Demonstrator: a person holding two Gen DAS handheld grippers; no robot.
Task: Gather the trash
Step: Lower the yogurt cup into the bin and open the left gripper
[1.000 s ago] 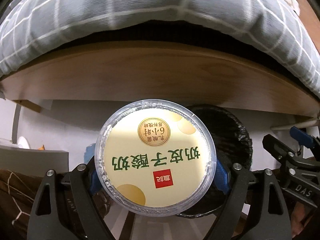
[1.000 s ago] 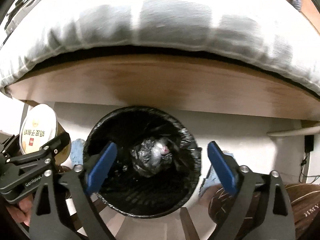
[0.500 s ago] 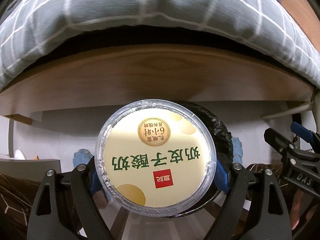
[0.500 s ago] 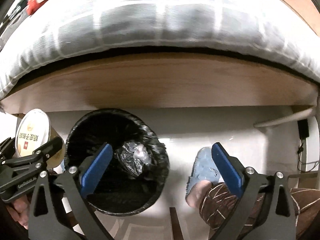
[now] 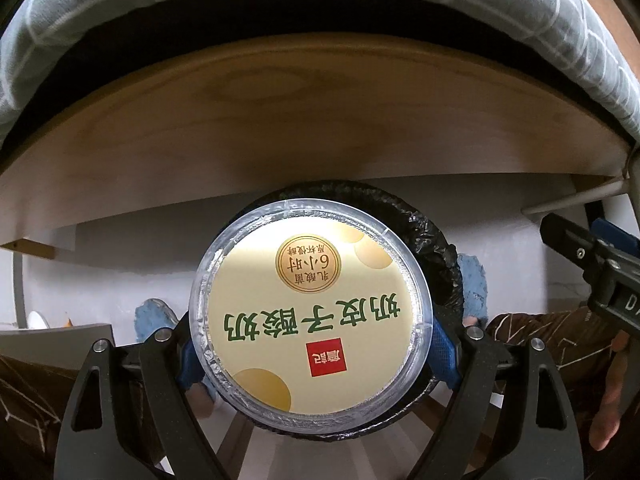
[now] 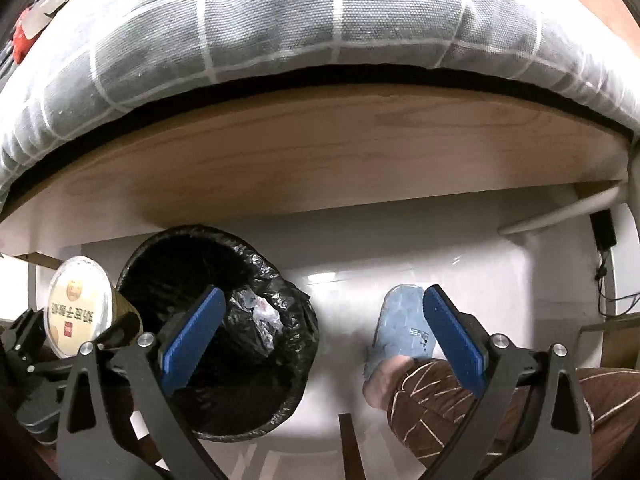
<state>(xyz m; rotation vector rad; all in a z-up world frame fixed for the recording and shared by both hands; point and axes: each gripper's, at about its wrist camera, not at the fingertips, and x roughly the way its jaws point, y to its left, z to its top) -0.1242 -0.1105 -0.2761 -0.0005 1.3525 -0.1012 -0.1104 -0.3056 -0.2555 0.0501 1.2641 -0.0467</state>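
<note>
Left gripper [image 5: 312,360]: nearest the camera, closed across a wide yogurt cup [image 5: 310,316], one blue pad pressed on each side of its rim; the jaws stand wide only because the cup is wide.
Yogurt cup: foil lid intact, facing the left wrist camera; it hangs directly above the bin [image 5: 436,248] in that view, hiding most of the opening. From the right wrist view the cup [image 6: 78,306] appears at the bin's left rim, so how well it is centred I cannot tell.
Right gripper [image 6: 320,340]: jaws spread wide with nothing between them; it hovers to the right of the bin [image 6: 216,332], over bare white floor [image 6: 480,264].
Bin: lined with a black bag, on the floor just this side of the bed frame [image 6: 320,152]; one crumpled black wrapper [image 6: 260,316] already lies inside.
Person: slippered feet [image 6: 404,328] near the bin, striped trouser leg at right.
Far: wooden bed frame, then checked grey bedding [image 6: 280,28] above it.
Progress: at least one piece appears binned; the cup is carried to the bin but not released. Left to do: let go of it, then fetch any remaining trash, of which none shows here.
</note>
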